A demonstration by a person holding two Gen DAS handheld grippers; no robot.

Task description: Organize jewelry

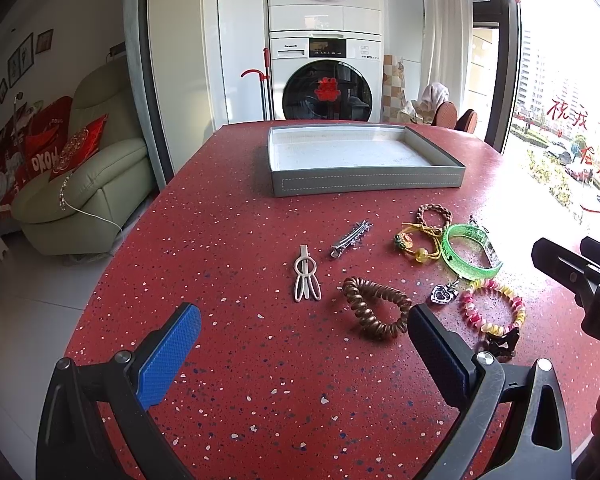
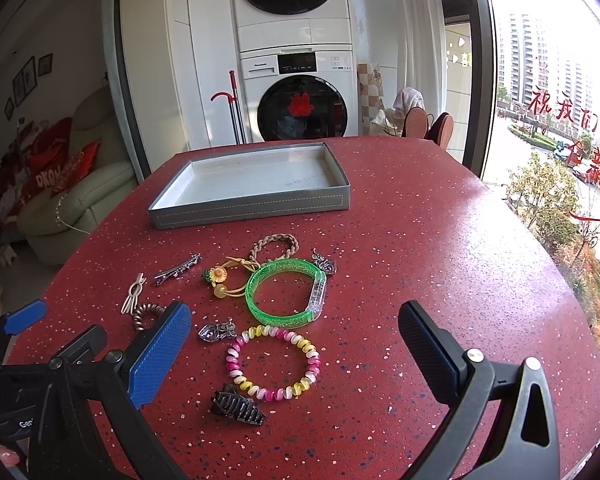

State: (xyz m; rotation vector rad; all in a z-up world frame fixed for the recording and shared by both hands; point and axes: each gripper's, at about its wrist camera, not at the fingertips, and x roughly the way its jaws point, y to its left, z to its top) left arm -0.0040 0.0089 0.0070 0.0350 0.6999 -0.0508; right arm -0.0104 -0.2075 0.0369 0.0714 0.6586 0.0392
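Jewelry lies loose on the red speckled table (image 1: 220, 360): a cream hair clip (image 1: 306, 274), a silver clip (image 1: 350, 234), a brown spiral hair tie (image 1: 374, 312), a green bangle (image 2: 286, 298), a pink-yellow spiral tie (image 2: 274, 362), a dark claw clip (image 2: 238, 406), a heart charm (image 1: 444, 290), a yellow flower cord (image 2: 226, 276) and a braided bracelet (image 2: 274, 244). A grey tray (image 1: 364, 184) stands empty behind them; it also shows in the right wrist view (image 2: 252, 206). My left gripper (image 1: 304, 344) is open near the brown tie. My right gripper (image 2: 296, 344) is open above the pink-yellow tie.
The table edge curves off at left and right. A sofa (image 1: 84, 184) stands to the left, stacked washing machines (image 1: 324, 80) behind the table, and a window (image 2: 560, 120) to the right. The right gripper's black body (image 1: 580, 276) shows at the left view's right edge.
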